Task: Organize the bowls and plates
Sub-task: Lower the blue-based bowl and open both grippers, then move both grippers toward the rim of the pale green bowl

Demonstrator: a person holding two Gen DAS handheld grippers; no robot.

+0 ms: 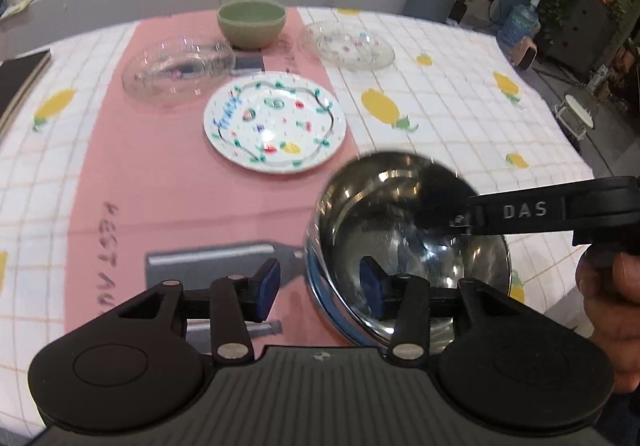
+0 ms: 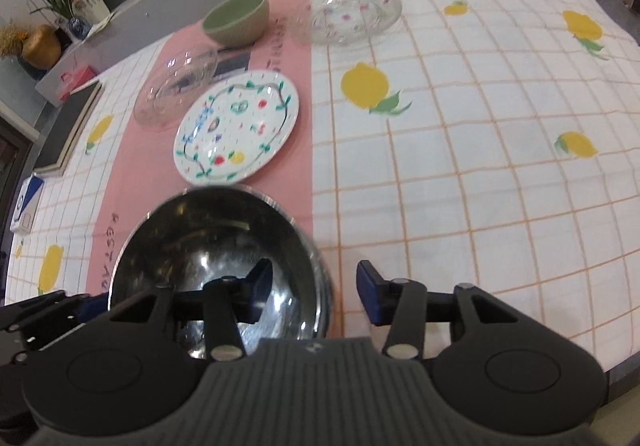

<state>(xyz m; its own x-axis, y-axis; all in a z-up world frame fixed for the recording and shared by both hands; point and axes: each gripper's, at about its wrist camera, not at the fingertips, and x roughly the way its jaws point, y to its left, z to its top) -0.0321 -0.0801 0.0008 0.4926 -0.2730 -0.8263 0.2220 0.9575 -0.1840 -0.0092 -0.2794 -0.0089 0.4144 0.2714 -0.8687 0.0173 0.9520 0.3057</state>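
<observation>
I am holding both grippers low over the table, and both are spread wide with the steel bowl (image 1: 404, 246) between them. My left gripper (image 1: 320, 292) is straddling the bowl's rim: its right pad is sitting inside the bowl at about 5 o'clock of that view, its left pad outside over the pink runner (image 1: 168, 181), and neither pad is pressing the wall. My right gripper (image 2: 310, 296) is doing the same from the other side, left pad inside the bowl, right pad outside over the checked cloth (image 2: 480, 125), with the jaws apart and gripping nothing. In the left view the right gripper's black finger is reaching in from 3 o'clock over the bowl's rim, and my hand (image 1: 612, 306) is showing behind it.

The bowl is sitting on the edge of the runner, nearest to me, at 6 o'clock in the right view.

Beyond it, toward 12 o'clock, the painted plate (image 1: 274, 124) is lying flat on the runner. Just past it at 11 o'clock the clear bowl (image 1: 178, 71) is resting, close beside the plate's rim. Farther still, the green bowl (image 1: 252, 21) is standing upright at the runner's far end. To its right, at 1 o'clock, the glass plate (image 1: 350, 43) is lying on the cloth, well apart from the steel bowl.
</observation>
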